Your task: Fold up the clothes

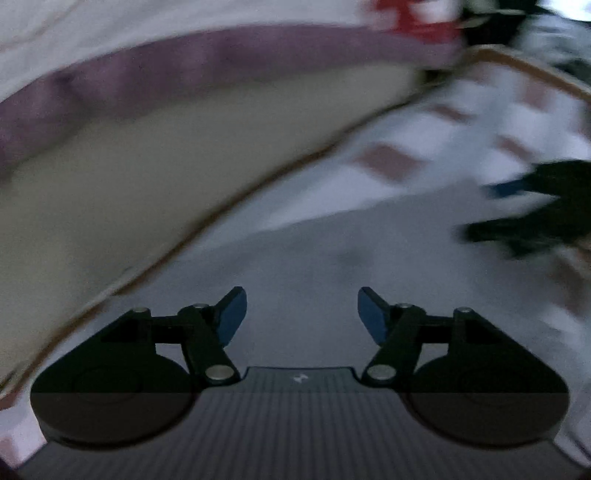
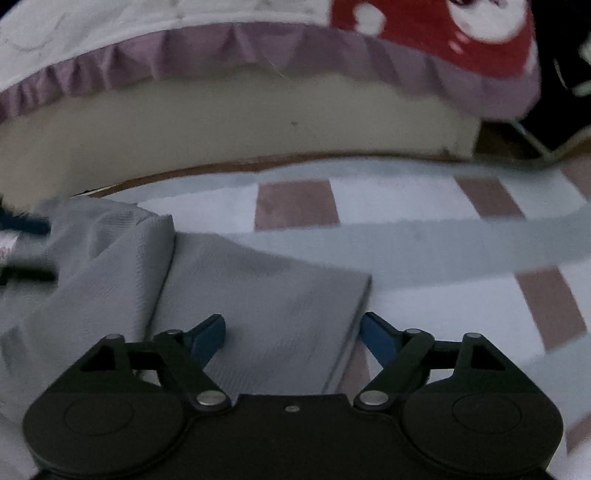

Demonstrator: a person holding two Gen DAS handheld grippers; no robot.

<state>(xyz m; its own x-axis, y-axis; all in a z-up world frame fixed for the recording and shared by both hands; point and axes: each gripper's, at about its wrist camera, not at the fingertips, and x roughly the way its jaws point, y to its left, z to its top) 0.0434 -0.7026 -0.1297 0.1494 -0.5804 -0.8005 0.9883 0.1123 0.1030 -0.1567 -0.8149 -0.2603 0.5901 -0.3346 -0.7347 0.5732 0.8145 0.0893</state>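
**Both tongs spread over the grey garment**

The right tongs (image 2: 291, 334) stood spread above a grey garment (image 2: 266, 314), which lay partly folded on a checked sheet (image 2: 443, 295) of pale blue, white and dusty pink squares. A straight folded edge of the garment ran just beside the right-hand blue pad (image 2: 376, 341), and the left-hand pad hung over the cloth; neither pad pinched it. To the left the garment bunched up in loose creases, and there the other tool showed as a dark blur at the frame's edge.

The left tongs (image 1: 301, 317) were also spread, with nothing between the blue pads (image 1: 232, 314). Under them lay a grey surface, too blurred to say whether it was the garment or the sheet. At the right edge of that view a dark shape with a touch of blue (image 1: 535, 206) was smeared by motion.

Beyond the sheet ran the cream side of a mattress (image 2: 240, 122), topped by a cover with a purple frill (image 2: 221, 51). A red cushion with white marks (image 2: 432, 29) sat on its far right corner.
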